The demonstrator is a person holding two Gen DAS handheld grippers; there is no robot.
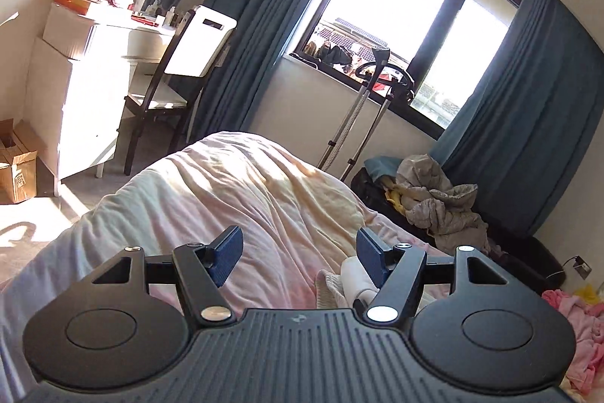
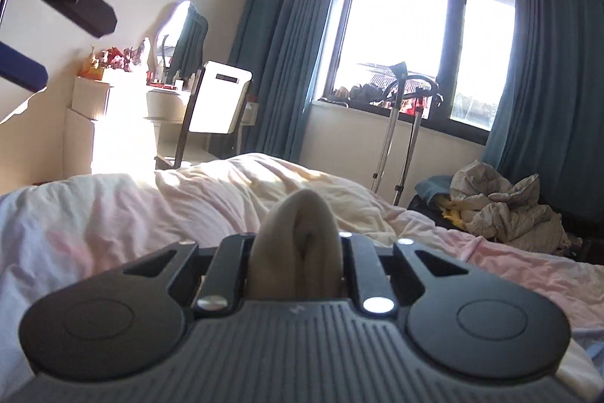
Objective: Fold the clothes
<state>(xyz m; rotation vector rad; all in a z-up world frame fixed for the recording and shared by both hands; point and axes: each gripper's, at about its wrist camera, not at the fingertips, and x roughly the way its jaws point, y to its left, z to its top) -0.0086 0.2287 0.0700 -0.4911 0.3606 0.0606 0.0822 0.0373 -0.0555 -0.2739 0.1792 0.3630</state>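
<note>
Right wrist view: cream folded knit garment [image 2: 296, 244] above the pink rumpled quilt [image 2: 113, 225].
Right gripper [image 2: 296, 252]: narrow, pinching that garment.
Left gripper [image 1: 300, 253]: spread, empty, over the quilt; its blue pads [image 1: 228, 252] apart.

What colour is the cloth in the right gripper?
Cream, off-white cloth, best seen in the right wrist view.

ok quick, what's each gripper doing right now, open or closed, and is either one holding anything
Left gripper: open, nothing between the fingers.
Right gripper: closed on a bunched cream cloth.
</note>
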